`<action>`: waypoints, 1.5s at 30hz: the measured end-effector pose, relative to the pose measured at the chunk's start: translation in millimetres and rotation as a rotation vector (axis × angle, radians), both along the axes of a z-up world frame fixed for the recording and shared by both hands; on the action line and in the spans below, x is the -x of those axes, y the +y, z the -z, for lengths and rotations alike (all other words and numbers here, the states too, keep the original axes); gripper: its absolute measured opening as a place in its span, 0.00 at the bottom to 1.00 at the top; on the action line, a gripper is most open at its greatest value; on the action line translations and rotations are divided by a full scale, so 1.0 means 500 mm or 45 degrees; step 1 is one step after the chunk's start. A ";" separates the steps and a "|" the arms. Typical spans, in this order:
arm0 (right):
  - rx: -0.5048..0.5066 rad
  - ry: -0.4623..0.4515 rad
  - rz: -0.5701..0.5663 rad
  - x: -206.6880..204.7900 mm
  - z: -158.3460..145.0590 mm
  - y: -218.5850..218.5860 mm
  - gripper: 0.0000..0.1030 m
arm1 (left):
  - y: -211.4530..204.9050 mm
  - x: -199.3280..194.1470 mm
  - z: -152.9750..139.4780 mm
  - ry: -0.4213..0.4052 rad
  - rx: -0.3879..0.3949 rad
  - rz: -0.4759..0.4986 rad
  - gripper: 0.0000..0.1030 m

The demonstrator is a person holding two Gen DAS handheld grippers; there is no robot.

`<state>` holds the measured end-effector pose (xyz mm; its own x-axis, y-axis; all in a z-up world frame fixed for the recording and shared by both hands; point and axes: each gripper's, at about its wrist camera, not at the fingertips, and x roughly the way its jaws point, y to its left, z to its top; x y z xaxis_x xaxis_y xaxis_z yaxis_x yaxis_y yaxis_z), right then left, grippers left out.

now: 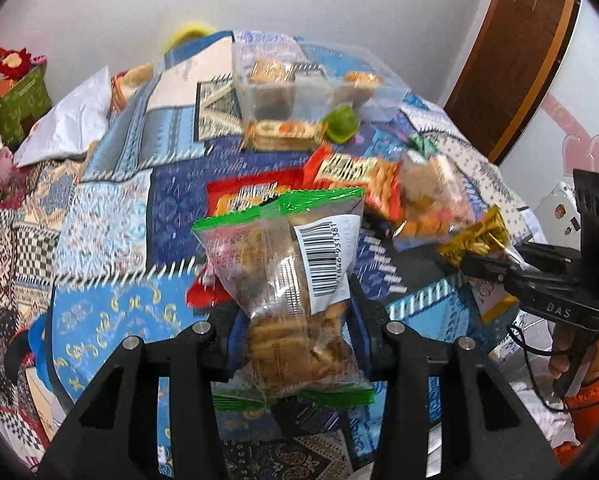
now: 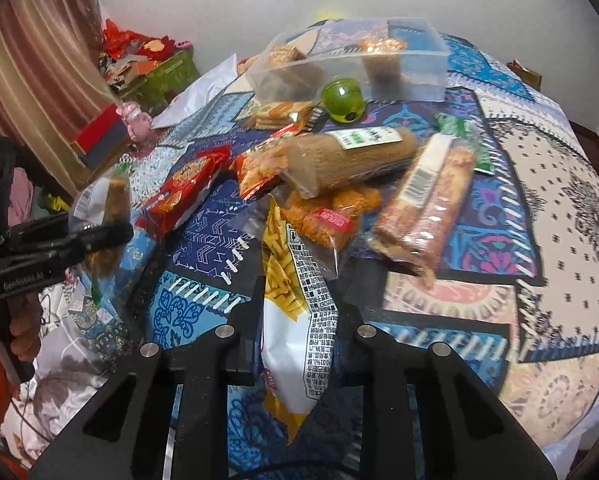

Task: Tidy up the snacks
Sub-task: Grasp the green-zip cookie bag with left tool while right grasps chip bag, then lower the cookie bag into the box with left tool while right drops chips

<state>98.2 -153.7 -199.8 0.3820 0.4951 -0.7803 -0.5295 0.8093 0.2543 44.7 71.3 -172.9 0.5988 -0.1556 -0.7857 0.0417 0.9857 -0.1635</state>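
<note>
Pinched at its middle between the left gripper (image 1: 297, 344), a green-edged biscuit packet (image 1: 287, 276) shows only a barcode. Likewise the right gripper (image 2: 295, 344) is clamped on a fries packet (image 2: 289, 300) — both seemingly bound for the clear box (image 2: 403, 68) beyond the snack pile (image 2: 339, 184). "DAS" marks one tool.

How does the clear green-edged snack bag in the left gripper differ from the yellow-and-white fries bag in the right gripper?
The clear green-edged snack bag shows brown biscuits inside; the yellow-and-white fries bag is opaque and printed. The first bulges between widely spaced jaws, the second is pinched flat. Each is clamped in a gripper, left gripper or right gripper.
</note>
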 end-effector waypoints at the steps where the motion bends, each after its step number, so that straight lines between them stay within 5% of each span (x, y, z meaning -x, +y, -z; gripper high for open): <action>1: -0.006 -0.008 0.005 0.002 -0.006 -0.006 0.21 | -0.003 -0.004 -0.006 -0.010 -0.002 0.003 0.42; 12: -0.098 -0.173 0.072 -0.032 -0.115 -0.042 0.21 | -0.019 -0.084 -0.062 -0.096 0.023 0.015 0.42; 23: -0.149 -0.281 0.104 -0.169 -0.173 -0.011 0.21 | -0.019 -0.212 -0.129 -0.174 0.053 -0.010 0.42; 33: -0.144 -0.330 0.130 -0.314 -0.189 0.020 0.21 | -0.005 -0.371 -0.140 -0.172 0.077 -0.050 0.42; 45: -0.052 -0.325 0.160 -0.477 -0.145 0.033 0.21 | -0.026 -0.557 -0.088 -0.119 0.100 -0.056 0.42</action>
<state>336.7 -137.1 -127.4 0.6240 0.4607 -0.6312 -0.4767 0.8644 0.1596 323.0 58.4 -128.7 0.6766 -0.1866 -0.7123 0.0175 0.9712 -0.2377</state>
